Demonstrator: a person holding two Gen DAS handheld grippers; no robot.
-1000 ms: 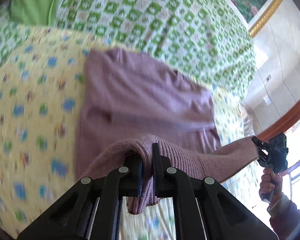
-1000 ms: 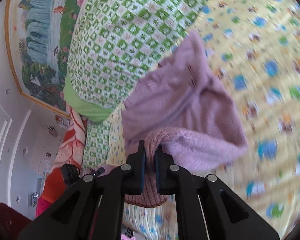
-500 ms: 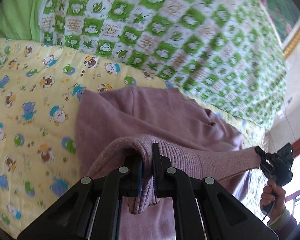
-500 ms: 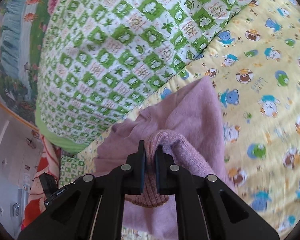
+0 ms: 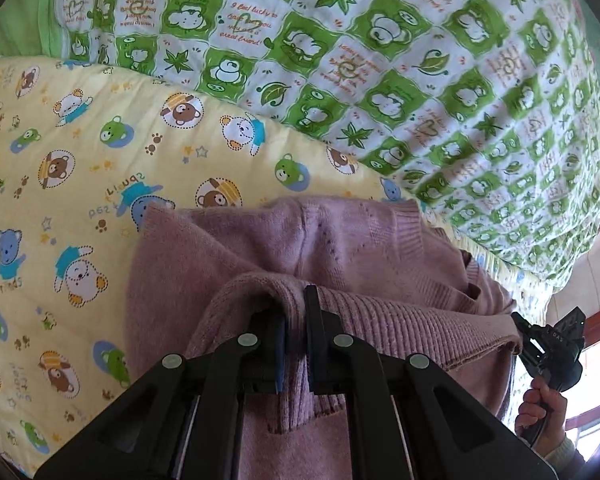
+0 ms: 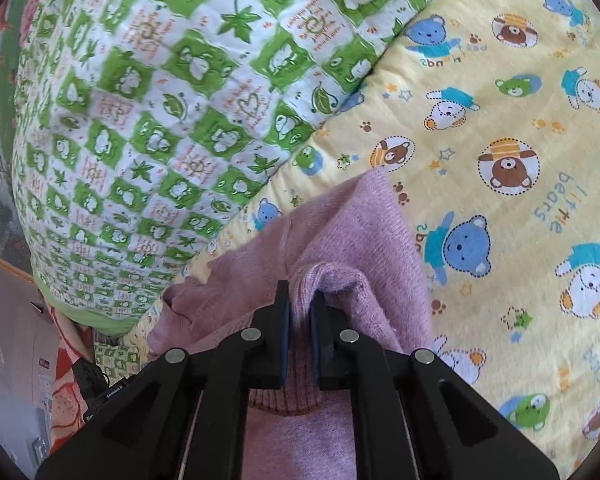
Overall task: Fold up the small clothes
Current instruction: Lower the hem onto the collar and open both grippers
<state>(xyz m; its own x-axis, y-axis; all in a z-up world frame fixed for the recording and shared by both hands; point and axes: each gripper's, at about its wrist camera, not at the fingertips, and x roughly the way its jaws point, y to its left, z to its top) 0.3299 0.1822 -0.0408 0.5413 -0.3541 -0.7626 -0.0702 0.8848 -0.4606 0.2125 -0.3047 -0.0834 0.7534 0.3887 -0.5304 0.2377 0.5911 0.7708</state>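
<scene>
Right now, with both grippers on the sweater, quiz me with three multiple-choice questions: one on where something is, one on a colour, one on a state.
1. Where does the sweater lie?
A. on the yellow bear-print sheet
B. on a wooden floor
C. inside a basket

2. What colour is the sweater?
A. navy
B. mauve pink
C. white

3. What is the left hand-held gripper doing?
A. hanging open above the sheet
B. shut on the ribbed hem
C. gripping the green checked quilt

Answers:
1 A: bear print surrounds the knit in both views.
2 B: the knit is dusty pink-purple throughout.
3 B: ribbed fabric is pinched between its fingers; the right hand-held gripper clamps the sweater likewise.
</scene>
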